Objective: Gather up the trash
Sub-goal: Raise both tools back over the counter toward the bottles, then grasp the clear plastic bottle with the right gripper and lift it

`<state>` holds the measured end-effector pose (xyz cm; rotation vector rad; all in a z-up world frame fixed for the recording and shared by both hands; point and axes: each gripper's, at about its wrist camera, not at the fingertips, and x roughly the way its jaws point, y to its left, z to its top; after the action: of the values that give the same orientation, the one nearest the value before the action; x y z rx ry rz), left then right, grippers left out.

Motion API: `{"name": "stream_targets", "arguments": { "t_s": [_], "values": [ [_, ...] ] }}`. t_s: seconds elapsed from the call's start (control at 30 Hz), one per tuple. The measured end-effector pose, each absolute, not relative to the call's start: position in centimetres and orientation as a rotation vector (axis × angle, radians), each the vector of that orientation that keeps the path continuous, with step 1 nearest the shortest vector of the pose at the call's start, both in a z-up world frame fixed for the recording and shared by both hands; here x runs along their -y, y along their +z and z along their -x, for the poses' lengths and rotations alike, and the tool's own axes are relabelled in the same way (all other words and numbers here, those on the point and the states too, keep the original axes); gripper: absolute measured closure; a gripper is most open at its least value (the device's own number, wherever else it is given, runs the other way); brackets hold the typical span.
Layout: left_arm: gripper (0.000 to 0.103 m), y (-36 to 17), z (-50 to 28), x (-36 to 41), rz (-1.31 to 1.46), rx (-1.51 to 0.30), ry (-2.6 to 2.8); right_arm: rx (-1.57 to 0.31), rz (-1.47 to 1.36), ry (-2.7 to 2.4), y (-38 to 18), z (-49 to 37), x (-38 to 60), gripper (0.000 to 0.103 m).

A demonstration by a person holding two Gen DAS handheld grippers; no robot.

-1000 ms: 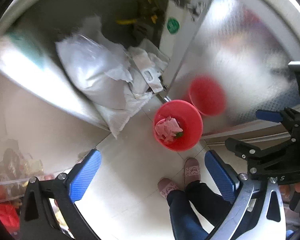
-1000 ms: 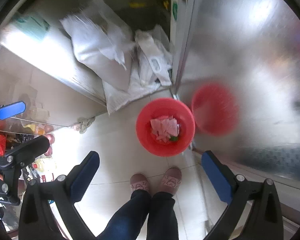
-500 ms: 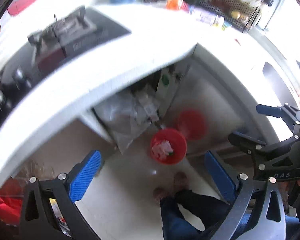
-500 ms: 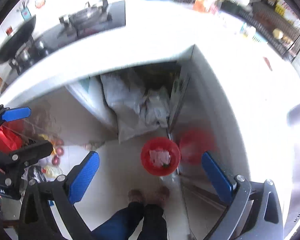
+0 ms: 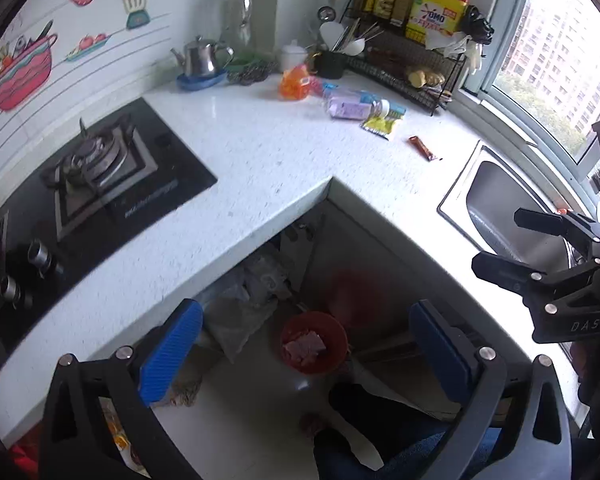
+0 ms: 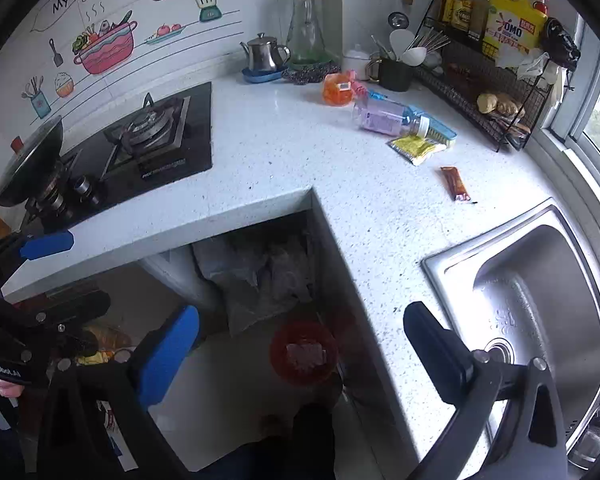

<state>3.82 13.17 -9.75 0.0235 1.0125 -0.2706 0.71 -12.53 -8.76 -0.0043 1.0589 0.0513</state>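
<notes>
Both cameras have swung up from the floor within a second, so the red plastic trash bucket [image 5: 314, 342] that filled the earlier views now sits small and low, and the white speckled L-shaped countertop [image 5: 260, 152] comes into sight. Pink crumpled scraps [image 5: 304, 350] lie inside the bucket, which stands on the pale tiled floor [image 5: 240, 420] beside the open cabinet under the counter, just in front of the person's dark trouser legs. Grey-white plastic sacks [image 6: 260, 280] are stuffed into that cabinet, just behind the bucket. The left gripper [image 5: 306, 354] hangs above the bucket with its blue-padded fingers spread wide and nothing between them; the right gripper [image 6: 300, 354] is spread the same way, likewise empty, its right finger over the counter edge near the stainless steel sink [image 6: 540, 280].

On the countertop, loose litter lies well apart from the bucket: a brown snack-bar wrapper [image 6: 455, 184] nearest the sink, a yellow foil sachet [image 6: 414, 148], a clear plastic bottle with a lilac label [image 6: 384, 118] on its side just beside a blue packet [image 6: 436, 126], and an orange translucent bag [image 6: 337, 89] further back. Behind them stand a steel teapot on a blue dish [image 6: 265, 56], a tall glass carafe [image 6: 307, 26] and a black wire rack [image 6: 492, 92] carrying a yellow detergent jug [image 6: 514, 24]. A black glass gas hob [image 6: 140, 148] occupies the counter's left wing, below cartoon kitchen decals on the wall.
</notes>
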Motion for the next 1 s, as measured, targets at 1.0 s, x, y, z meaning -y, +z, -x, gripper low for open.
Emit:
{"name": "stream_targets", "arguments": {
  "t_s": [1.0],
  "values": [
    [0.0,-9.7,-30.1,-5.8,-0.034,-1.07,-0.169,-1.014,0.166,0.384,-8.2,-24.3,23.4,0.001]
  ]
}}
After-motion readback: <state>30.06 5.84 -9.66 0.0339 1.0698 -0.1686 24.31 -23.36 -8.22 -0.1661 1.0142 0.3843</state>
